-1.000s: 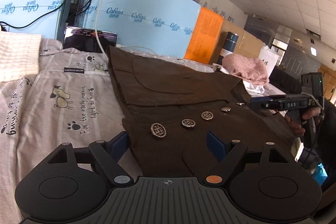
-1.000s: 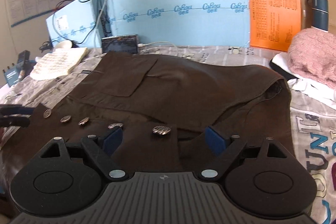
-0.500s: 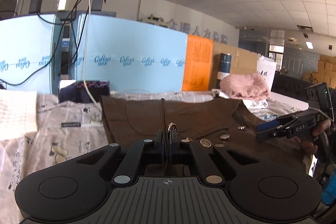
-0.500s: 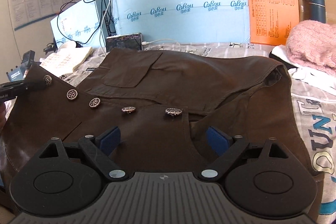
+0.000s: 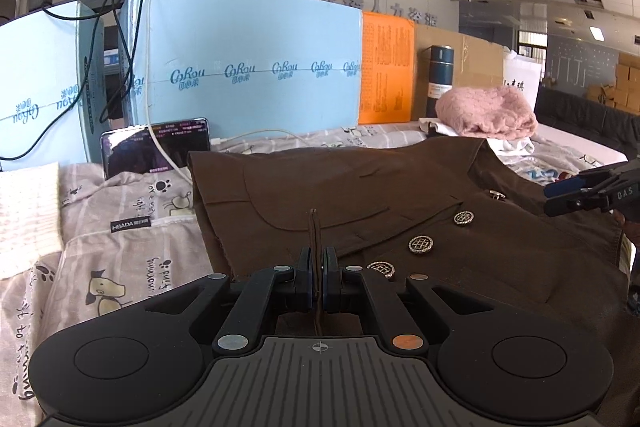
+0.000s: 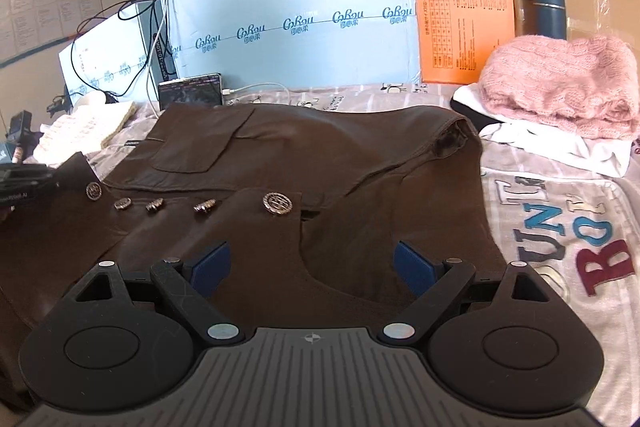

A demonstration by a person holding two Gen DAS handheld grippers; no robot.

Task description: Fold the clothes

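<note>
A dark brown jacket [image 5: 360, 195] with a row of metal buttons [image 5: 420, 244] lies spread on a printed bedsheet [image 5: 120, 251]. My left gripper [image 5: 317, 267] is shut on the jacket's near front edge, and a pinched fold stands up between its blue pads. The jacket also fills the right wrist view [image 6: 320, 163]. My right gripper [image 6: 312, 259] is open above the jacket's neckline, with nothing between its fingers. It shows at the far right of the left wrist view [image 5: 580, 193]. The left gripper shows at the left edge of the right wrist view [image 6: 24, 183], holding the jacket's raised corner.
A pink knitted sweater [image 6: 560, 87] on white cloth sits at the back right. A phone [image 5: 156, 147] with a white cable leans against blue foam boards [image 5: 248, 67]. A white knit garment [image 5: 28, 211] lies left. A blue flask [image 6: 548, 7] stands by an orange board [image 6: 460, 11].
My left gripper has shut on the jacket's front edge and lifted it, then dropped a little. My right gripper stays open and has shifted slightly over the jacket.
</note>
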